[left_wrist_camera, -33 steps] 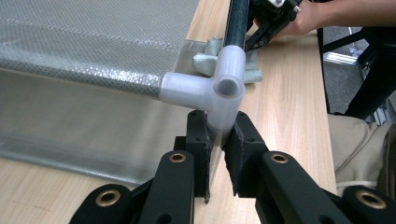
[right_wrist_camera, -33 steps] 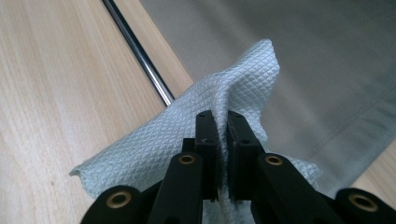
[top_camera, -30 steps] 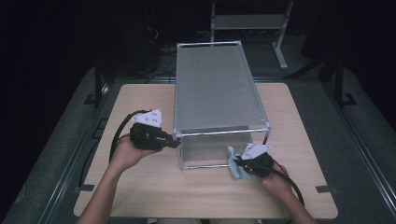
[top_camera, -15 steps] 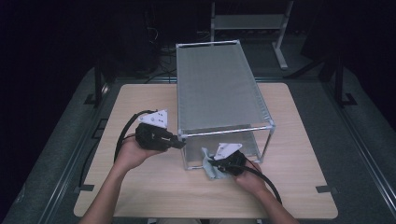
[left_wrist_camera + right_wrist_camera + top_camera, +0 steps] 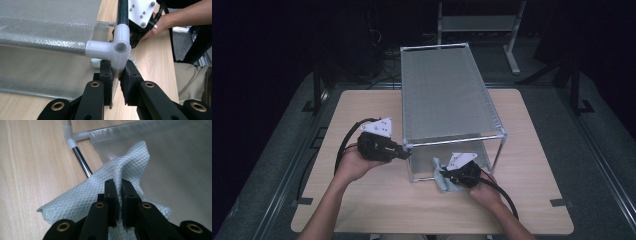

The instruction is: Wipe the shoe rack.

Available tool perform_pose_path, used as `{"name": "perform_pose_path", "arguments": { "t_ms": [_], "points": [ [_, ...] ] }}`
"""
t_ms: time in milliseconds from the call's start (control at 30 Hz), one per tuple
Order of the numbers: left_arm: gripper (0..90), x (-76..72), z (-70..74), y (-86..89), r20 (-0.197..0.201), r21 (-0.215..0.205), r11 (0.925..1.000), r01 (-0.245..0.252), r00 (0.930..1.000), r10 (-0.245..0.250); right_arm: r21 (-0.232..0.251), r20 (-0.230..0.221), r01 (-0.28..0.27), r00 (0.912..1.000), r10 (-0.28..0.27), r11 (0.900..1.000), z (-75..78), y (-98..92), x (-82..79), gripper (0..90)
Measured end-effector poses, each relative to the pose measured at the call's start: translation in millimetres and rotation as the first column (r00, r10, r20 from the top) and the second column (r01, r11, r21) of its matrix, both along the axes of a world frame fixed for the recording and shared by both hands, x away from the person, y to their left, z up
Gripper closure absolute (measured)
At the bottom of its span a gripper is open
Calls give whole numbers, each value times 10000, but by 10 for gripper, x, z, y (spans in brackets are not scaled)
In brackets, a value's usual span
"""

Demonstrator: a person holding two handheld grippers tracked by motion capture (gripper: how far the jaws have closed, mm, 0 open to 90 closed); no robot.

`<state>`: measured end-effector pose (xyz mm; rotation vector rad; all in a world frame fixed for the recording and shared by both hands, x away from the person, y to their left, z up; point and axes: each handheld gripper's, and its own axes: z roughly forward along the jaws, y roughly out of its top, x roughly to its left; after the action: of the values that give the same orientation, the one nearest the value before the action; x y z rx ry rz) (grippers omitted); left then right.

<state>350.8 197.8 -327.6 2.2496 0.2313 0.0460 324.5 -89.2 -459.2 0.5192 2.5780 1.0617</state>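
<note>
Here, my left gripper [image 5: 408, 152], left of centre in the high view, is clamped on the white corner connector [image 5: 117, 50] of the rack [image 5: 447, 90], at its near-left upper corner. My right gripper [image 5: 443, 172], lower centre, is clenched on the pale blue cloth [image 5: 100, 192]. The cloth lies at the rack's near bottom edge, bunched over the chrome tube [image 5: 81, 160] and touching the silver liner [image 5: 175, 157]. The rack stands on the wooden table [image 5: 377, 215].

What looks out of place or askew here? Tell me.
Nothing stands out. The rack stands square on the table; the left gripper clamps its corner post, and the right gripper pinches a bunched cloth at its base.
</note>
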Motion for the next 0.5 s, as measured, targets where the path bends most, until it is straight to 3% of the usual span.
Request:
{"name": "perform_pose_path", "arguments": {
  "t_ms": [200, 400, 500],
  "points": [
    [798, 1, 1, 0, 17, 11, 10000, -13, 10000, 13, 91, 58, -44, 10000, 43, 9999, -14, 119, -15, 840],
    [798, 12, -13, 46, -24, -132, 9999, -67, 10000, 67, 141, -69, 208, 9998, -207, 9997, -8, -72, 5, 840],
    [798, 12, -12, 51, -12, -117, 9998, -142, 9999, 142, 196, -42, 198, 9998, -197, 9996, -11, -29, -9, 840]
  ]
}}
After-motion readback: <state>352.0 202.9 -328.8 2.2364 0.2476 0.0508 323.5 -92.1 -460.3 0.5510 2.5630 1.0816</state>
